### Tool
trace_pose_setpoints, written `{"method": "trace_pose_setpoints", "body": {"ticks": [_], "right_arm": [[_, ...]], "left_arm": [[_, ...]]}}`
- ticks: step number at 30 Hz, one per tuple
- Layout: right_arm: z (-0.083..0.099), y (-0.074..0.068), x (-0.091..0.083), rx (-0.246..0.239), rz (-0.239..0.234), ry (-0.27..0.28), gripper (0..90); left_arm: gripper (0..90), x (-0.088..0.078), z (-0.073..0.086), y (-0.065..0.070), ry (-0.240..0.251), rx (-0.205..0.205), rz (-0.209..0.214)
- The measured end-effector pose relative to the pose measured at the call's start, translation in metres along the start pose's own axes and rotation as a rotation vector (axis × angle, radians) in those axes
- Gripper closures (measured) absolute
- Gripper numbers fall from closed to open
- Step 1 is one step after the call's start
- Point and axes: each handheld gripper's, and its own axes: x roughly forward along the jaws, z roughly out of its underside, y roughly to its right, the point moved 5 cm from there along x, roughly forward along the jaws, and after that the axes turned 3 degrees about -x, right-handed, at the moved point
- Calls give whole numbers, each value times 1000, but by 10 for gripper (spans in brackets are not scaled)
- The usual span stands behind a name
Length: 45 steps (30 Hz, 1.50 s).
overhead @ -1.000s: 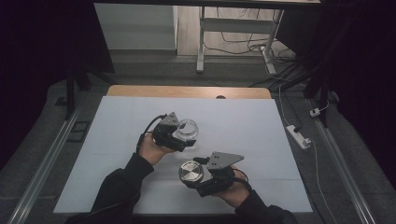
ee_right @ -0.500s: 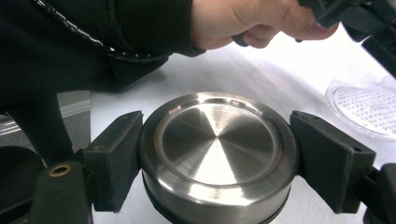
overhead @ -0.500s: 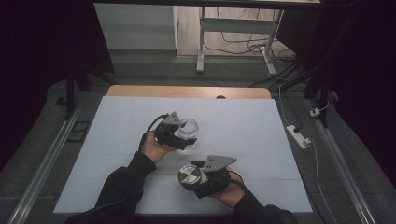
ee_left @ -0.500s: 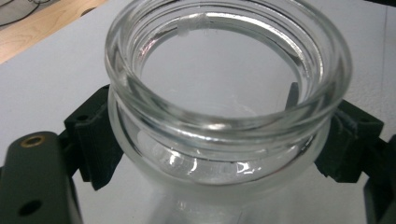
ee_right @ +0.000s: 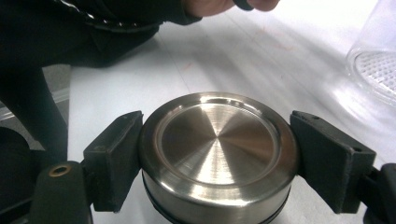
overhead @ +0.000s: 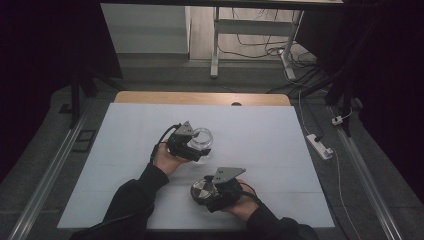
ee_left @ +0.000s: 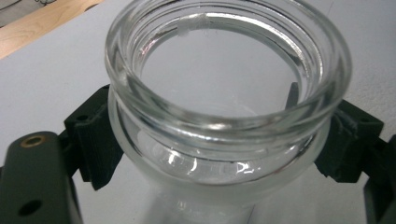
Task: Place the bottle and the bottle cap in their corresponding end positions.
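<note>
The left tongs [overhead: 196, 146] clamp the glass jar [overhead: 202, 141] below its threaded neck, steadying it, mouth open, over the white bench [overhead: 260, 135]. Nearer the person, the right tongs [overhead: 209, 192] grip the steel lid [overhead: 201, 189] by its rim, flat side up, probably so it can be set down or refitted.

Counter [overhead: 280, 135]: white surface, wooden strip along far edge. Glass jar [overhead: 202, 141] stands near centre; steel lid [overhead: 201, 189] toward near edge.

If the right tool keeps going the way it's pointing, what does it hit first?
Probably the person's left sleeve, which lies past the lid that the right tool grips; the depth is unclear.
</note>
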Motion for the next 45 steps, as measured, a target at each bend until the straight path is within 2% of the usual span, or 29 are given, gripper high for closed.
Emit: {"method": "trace_pose_setpoints", "body": {"ticks": [10, 16, 20, 25, 28, 38, 45], "right_arm": [[8, 2, 12, -4, 2, -55, 201], [9, 4, 15, -2, 15, -69, 200], [10, 6, 15, -13, 28, -79, 199], [15, 7, 18, -35, 41, -125, 199], [16, 7, 18, -47, 42, -131, 198], [15, 6, 17, -25, 41, -133, 190], [8, 8, 11, 0, 49, -97, 160]], "left_arm": [[153, 8, 5, 0, -13, -8, 0], [153, 12, 9, 1, -26, -9, 0], [153, 14, 11, 1, -41, -7, -1], [152, 16, 13, 2, -49, -7, 0], [152, 16, 13, 2, -49, -5, 1], [149, 15, 14, 2, -58, 6, -1], [140, 14, 13, 3, -60, -18, -2]]}}
